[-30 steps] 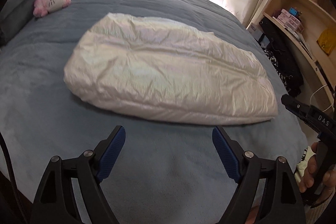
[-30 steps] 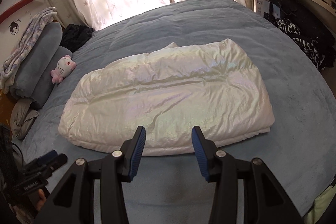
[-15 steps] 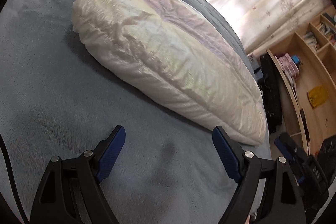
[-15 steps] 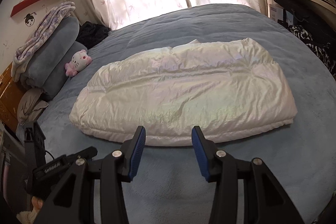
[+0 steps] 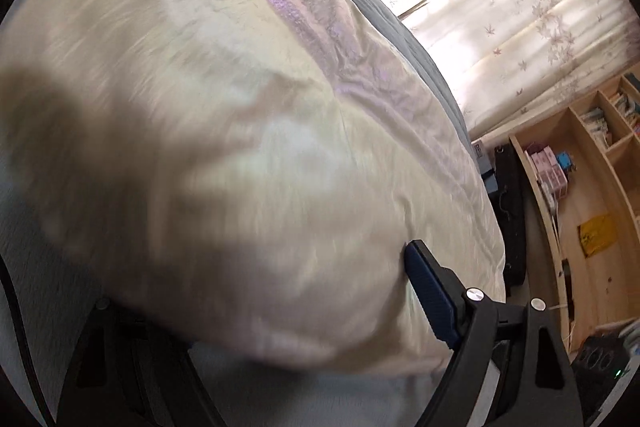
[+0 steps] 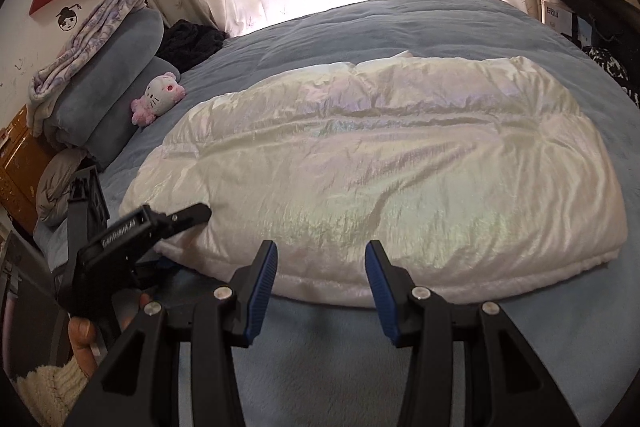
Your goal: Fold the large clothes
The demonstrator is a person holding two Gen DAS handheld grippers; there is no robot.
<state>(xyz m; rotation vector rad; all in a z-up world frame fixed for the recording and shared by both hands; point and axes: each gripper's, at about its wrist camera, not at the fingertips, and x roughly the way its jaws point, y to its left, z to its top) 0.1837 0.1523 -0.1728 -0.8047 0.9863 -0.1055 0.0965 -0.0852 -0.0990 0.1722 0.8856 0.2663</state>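
There are white letters on the side of the left gripper, but they are too blurry to read. A white box beside the bed has dark letters, also too small to read.

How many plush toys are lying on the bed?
1. The plush toy lies at the bed's left side, against the grey pillows. Others may be hidden behind the jacket.
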